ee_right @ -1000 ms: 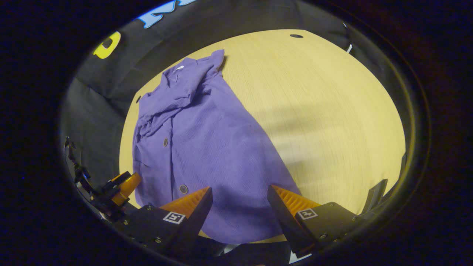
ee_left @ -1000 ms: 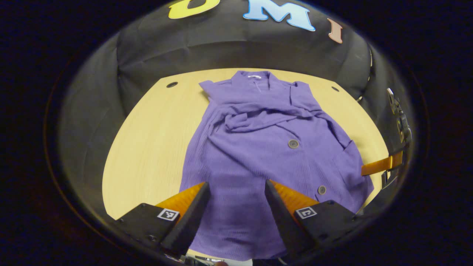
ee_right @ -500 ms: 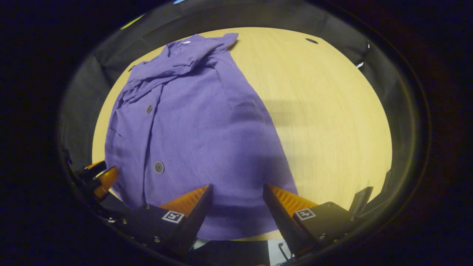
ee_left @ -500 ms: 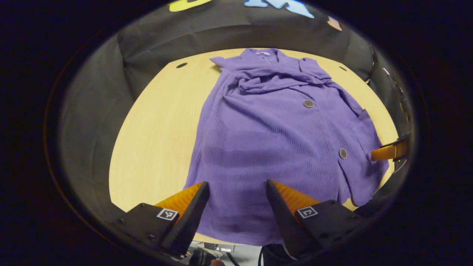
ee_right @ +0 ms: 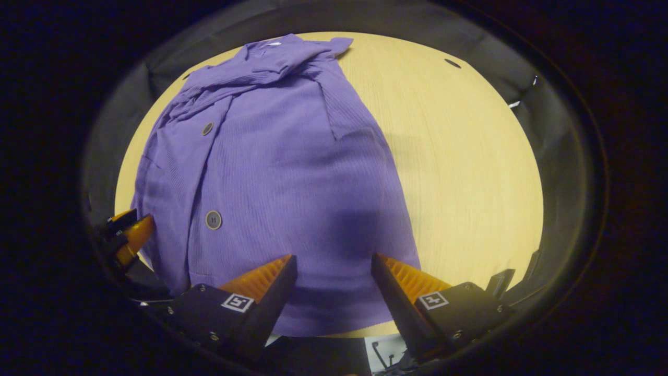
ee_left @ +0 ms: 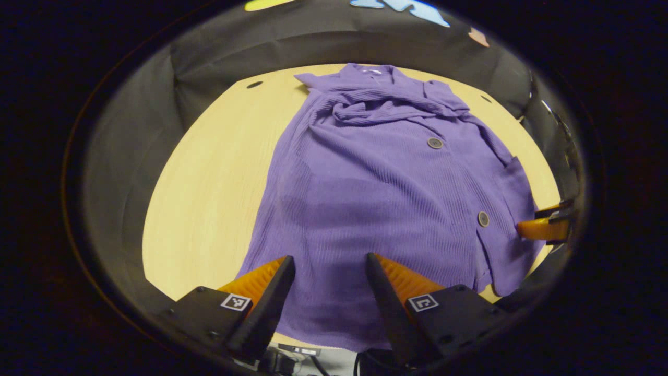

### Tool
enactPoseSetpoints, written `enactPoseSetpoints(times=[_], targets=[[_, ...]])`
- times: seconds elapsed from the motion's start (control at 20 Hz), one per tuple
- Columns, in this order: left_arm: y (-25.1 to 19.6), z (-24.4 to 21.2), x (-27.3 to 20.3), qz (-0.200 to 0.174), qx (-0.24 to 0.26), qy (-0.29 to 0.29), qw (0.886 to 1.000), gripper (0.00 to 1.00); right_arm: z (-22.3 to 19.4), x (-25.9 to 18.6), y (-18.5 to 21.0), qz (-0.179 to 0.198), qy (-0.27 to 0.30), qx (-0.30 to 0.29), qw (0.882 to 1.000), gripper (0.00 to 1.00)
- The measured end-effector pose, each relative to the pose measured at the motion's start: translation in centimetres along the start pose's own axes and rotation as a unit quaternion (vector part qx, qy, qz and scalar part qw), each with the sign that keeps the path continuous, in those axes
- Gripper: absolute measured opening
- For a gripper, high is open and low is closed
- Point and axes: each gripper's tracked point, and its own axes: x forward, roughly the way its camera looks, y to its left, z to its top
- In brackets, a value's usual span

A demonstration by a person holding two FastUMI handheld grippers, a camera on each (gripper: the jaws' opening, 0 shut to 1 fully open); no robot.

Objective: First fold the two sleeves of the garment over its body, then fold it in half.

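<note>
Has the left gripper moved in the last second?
Yes. The left gripper has moved forward over the garment, toward the collar; the table's far edge sits higher in its view.

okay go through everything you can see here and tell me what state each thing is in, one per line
Purple garment: flat on the table, sleeves folded over its body, not yet halved.
Buttons: two visible, apparently fastened.
Left gripper: open above the hem.
Right gripper: open above the hem.
Table: bare wood beside the garment.

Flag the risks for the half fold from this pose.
1. The sleeves lie bunched near the collar, not flat; lifting the hem may spill them off the cardigan.
2. Left gripper and right gripper hang open over the near hem, not on its corners, so the fold could sag or skew.
</note>
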Motion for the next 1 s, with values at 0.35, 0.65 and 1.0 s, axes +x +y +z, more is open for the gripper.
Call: enactPoseSetpoints(times=[0.35, 0.65, 1.0], targets=[[-1.0, 0.1, 0.3, -0.022, 0.023, 0.021, 0.999, 0.59, 0.4, 0.0, 0.7, 0.008, 0.003, 0.003, 1.000, 0.63], [-0.9, 0.8, 0.7, -0.016, 0.013, 0.023, 1.000, 0.15, 0.9, 0.0, 1.7, 0.026, -0.006, 0.026, 0.999, 0.05], [-1.1, 2.7, 0.1, -0.014, -0.032, -0.019, 0.999, 0.07, 2.8, -0.9, 2.5, 0.051, -0.047, 0.054, 0.996, 0.02]])
